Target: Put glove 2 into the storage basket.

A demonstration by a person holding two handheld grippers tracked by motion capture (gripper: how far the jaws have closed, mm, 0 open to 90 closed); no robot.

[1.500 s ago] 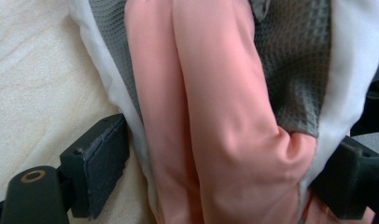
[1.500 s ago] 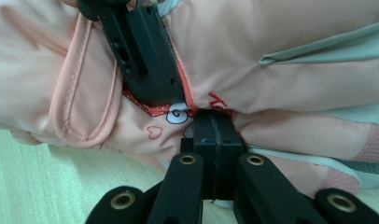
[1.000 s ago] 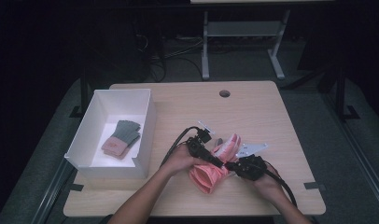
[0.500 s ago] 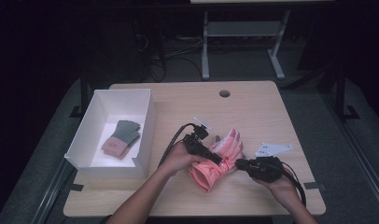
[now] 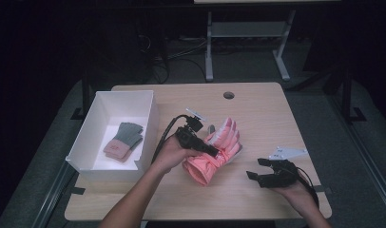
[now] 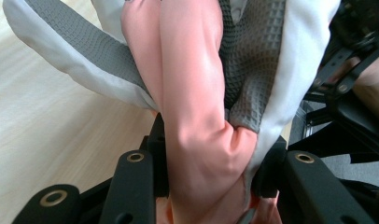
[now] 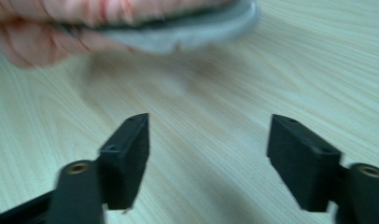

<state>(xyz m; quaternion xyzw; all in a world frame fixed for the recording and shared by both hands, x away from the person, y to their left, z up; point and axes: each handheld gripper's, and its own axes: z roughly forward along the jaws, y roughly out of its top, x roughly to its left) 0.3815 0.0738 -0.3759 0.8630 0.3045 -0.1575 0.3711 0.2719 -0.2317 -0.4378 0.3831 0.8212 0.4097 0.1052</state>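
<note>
A pink glove pair (image 5: 222, 142) with grey palms and white edging sits bunched at the middle of the table (image 5: 257, 114). My left gripper (image 5: 214, 152) is shut on its cuff end and holds it a little above the wood. In the left gripper view the pink and grey fabric (image 6: 197, 93) is pinched between the black jaws of the left gripper (image 6: 208, 177). My right gripper (image 5: 256, 168) rests near the front right edge, apart from the glove. Its jaws have just been opening, and the right gripper (image 7: 208, 154) has only bare wood between them, with the glove (image 7: 131, 18) beyond.
A white box (image 5: 150, 118) stands at the table's left side with a grey and pink glove (image 5: 123, 140) lying inside. A round cable hole (image 5: 228, 95) is near the far edge. Dark floor and a metal frame (image 5: 248, 28) lie behind the table.
The right gripper let go of the pink glove, opened and drew back to the right. The left gripper lifted the glove bundle slightly.
</note>
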